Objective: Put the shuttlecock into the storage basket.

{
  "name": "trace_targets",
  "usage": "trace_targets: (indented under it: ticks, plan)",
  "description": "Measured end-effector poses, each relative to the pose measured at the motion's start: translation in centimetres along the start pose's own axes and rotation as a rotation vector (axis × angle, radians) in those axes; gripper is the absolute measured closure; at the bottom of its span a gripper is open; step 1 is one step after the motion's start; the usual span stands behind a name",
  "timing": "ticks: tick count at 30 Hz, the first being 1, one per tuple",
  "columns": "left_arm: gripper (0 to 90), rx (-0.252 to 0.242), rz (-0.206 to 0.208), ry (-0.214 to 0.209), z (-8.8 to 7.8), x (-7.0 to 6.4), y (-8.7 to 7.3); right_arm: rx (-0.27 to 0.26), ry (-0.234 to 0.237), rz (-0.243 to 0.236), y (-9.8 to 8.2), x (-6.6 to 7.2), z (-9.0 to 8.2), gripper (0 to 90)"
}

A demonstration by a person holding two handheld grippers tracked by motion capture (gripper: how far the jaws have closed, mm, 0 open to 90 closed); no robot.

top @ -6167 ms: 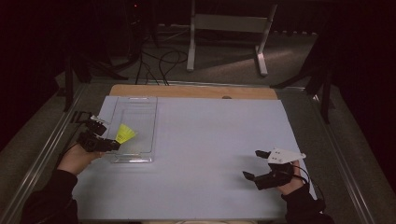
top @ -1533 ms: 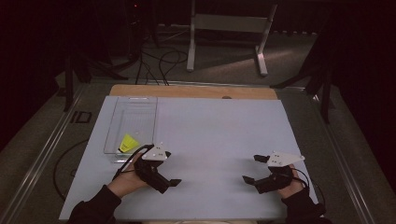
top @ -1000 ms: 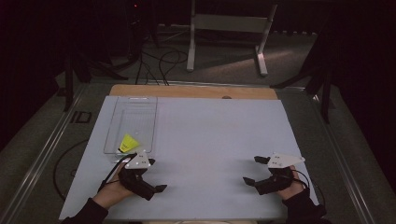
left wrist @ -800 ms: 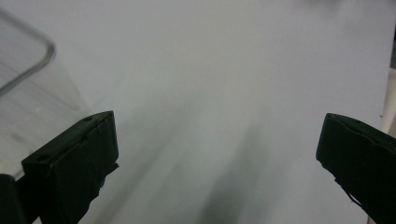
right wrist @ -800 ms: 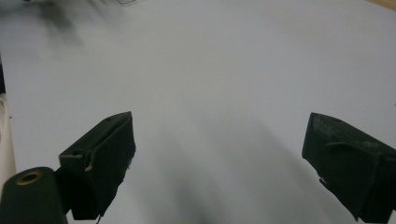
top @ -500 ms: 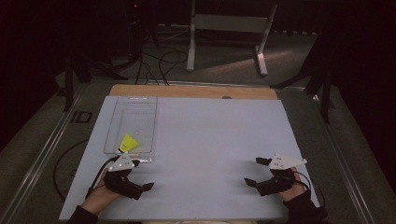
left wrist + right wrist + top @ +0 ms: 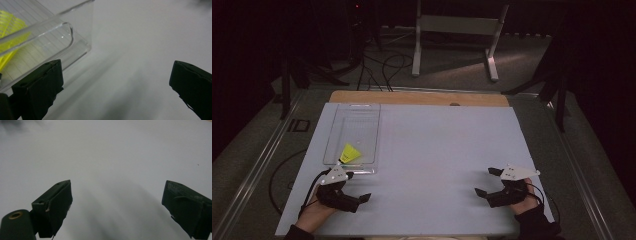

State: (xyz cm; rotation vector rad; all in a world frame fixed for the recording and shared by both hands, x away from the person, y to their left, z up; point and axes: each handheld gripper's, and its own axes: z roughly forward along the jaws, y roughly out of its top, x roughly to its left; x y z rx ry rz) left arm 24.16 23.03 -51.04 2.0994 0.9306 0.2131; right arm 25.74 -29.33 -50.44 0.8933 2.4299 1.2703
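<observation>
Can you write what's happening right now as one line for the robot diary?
left gripper: open, empty, beside clear plastic tray | right gripper: open, empty, over white table sheet | yellow mesh piece: inside tray, near end

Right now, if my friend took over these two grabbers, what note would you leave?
Left gripper: open, holding nothing, low over the white table just in front of the clear tray.
Right gripper: open, holding nothing, at the table's near right.
The yellow thing lies inside the tray, at its near end.
Done: yellow thing is in the tray, both grippers clear of it.
Left: nothing obvious; check whether more is wanted.
</observation>
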Motion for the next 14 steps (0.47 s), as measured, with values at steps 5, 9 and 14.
trace_targets:
  ticks: [5,9,14]
  plan:
    - [0.0,-0.014,-0.007,0.014,0.11,-0.1,-0.12,-0.014,-0.017,-0.003,-0.11,-0.1,0.08,9.4]
    - [0.0,-0.081,-0.017,0.02,-0.21,-0.16,-0.08,-0.008,-0.025,-0.013,-0.26,-0.15,0.23,9.4]
    - [0.1,-0.104,-0.009,0.029,-0.11,-0.34,-0.19,-0.022,-0.031,-0.01,-0.36,-0.28,0.19,9.5]
